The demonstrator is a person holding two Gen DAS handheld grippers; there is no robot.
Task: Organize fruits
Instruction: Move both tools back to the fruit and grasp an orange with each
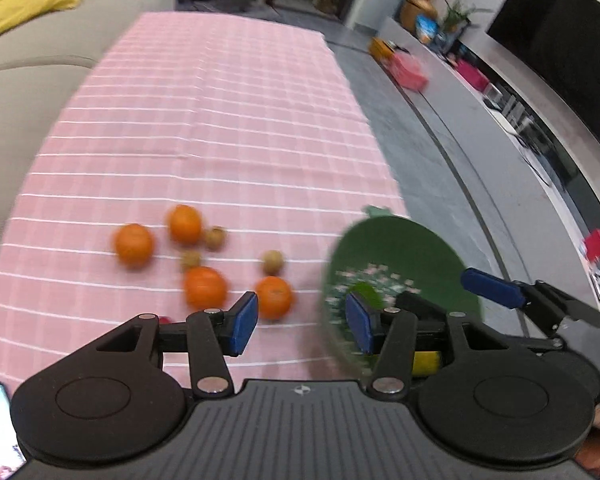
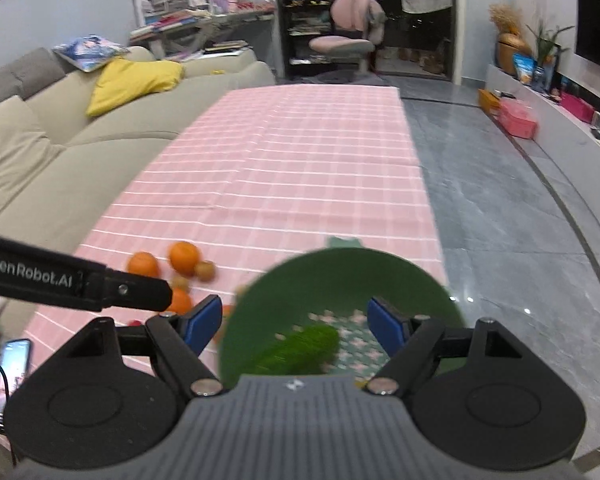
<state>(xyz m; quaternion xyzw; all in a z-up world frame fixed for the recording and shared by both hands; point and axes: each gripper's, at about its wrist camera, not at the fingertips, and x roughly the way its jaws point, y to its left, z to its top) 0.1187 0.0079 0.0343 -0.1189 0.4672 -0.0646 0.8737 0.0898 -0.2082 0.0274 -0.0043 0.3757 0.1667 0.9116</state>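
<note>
Several oranges [image 1: 204,286] and small brown fruits [image 1: 273,262] lie on the pink checked tablecloth [image 1: 204,120]; they also show in the right wrist view [image 2: 185,257]. A green bowl [image 1: 404,252] stands at the cloth's right edge, with a green fruit [image 2: 300,350] and a yellow one [image 1: 426,362] in it. My left gripper [image 1: 302,322] is open and empty, just before the oranges. My right gripper [image 2: 296,320] is open and empty over the bowl [image 2: 340,280]; it also shows in the left wrist view [image 1: 492,288].
A beige sofa [image 2: 60,152] runs along the table's left side. Grey floor [image 2: 500,220] lies to the right, with a low TV shelf [image 1: 500,92] beyond. A phone [image 2: 14,360] lies at the near left.
</note>
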